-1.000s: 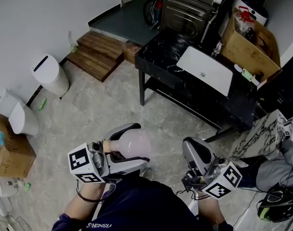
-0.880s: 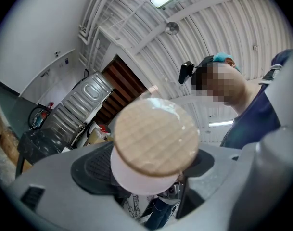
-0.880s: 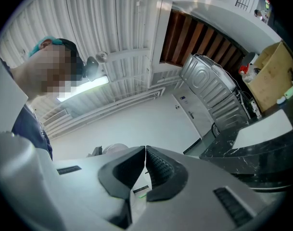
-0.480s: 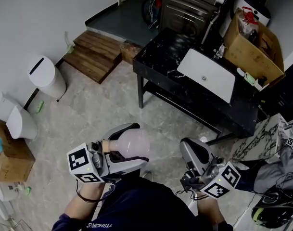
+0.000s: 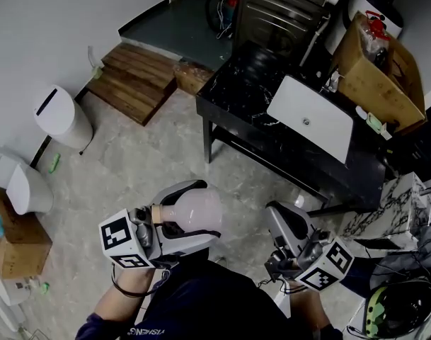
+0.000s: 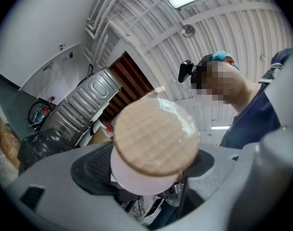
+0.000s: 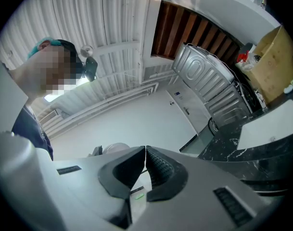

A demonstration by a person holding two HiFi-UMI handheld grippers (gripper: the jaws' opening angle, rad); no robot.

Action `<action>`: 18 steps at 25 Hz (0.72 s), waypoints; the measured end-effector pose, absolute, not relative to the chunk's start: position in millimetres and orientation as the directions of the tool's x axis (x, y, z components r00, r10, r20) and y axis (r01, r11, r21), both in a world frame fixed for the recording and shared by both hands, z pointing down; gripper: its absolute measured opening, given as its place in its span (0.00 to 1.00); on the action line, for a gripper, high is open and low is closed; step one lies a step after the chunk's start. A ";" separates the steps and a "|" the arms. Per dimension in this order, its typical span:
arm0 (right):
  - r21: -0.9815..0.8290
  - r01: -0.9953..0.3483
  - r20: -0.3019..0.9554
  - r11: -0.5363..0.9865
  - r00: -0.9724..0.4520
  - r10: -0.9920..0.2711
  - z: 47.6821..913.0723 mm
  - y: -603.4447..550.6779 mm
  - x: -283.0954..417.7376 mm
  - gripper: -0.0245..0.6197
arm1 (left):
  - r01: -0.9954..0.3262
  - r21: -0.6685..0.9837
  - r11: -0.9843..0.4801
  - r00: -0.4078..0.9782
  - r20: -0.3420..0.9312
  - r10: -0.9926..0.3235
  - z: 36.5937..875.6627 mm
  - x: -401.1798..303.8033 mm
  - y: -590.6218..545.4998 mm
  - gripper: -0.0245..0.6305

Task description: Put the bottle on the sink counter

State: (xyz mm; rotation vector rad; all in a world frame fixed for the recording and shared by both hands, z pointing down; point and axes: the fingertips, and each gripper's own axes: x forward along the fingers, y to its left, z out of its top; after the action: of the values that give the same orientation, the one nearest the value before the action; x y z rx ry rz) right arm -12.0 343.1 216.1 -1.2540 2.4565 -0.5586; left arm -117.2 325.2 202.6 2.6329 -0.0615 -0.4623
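Observation:
A round, frosted pale-pink bottle [image 5: 195, 210] with a tan cork stopper [image 5: 157, 214] lies between the jaws of my left gripper [image 5: 194, 214], which is shut on it. In the left gripper view the cork end [image 6: 156, 142] faces the camera and hides most of the bottle. My right gripper [image 5: 286, 225] is shut with nothing in it; its jaws meet in the right gripper view [image 7: 146, 150]. Ahead stands the black marble sink counter [image 5: 236, 80] with a white rectangular basin [image 5: 311, 119], well beyond both grippers.
A cardboard box [image 5: 378, 76] of items sits at the counter's far right. Wooden steps [image 5: 134, 80] and a white bin [image 5: 59, 119] stand to the left. Another cardboard box [image 5: 17, 239] is at the left edge. A marble slab [image 5: 388, 214] lies right of me.
Both grippers keep their hold and place in the view. The floor and counter have shifted slightly in the view as the head turned.

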 end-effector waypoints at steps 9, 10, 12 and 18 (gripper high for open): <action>-0.494 -0.705 -0.097 0.508 -0.536 -0.838 213.0 270.4 -28.6 0.08 | 0.061 0.461 -0.885 0.948 -0.305 -0.094 201.2 -131.6 251.7 0.64; -0.494 -0.708 -0.097 0.504 -0.532 -0.841 211.7 263.0 -30.8 0.08 | 0.067 0.461 -0.885 0.948 -0.306 -0.088 200.2 -133.2 244.0 0.64; -0.492 -0.715 -0.097 0.497 -0.522 -0.848 209.5 249.3 -34.8 0.08 | 0.079 0.458 -0.885 0.949 -0.306 -0.074 198.8 -136.3 229.6 0.64; -0.490 -0.732 -0.091 0.474 -0.497 -0.863 208.9 221.8 -44.9 0.08 | 0.100 0.457 -0.884 0.953 -0.300 -0.047 201.9 -142.3 194.2 0.64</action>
State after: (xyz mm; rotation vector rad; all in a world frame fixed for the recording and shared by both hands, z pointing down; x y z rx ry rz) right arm -44.9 221.8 208.9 -1.3482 2.3995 -0.5642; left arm -142.3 194.2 201.9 2.6222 0.0378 -0.4190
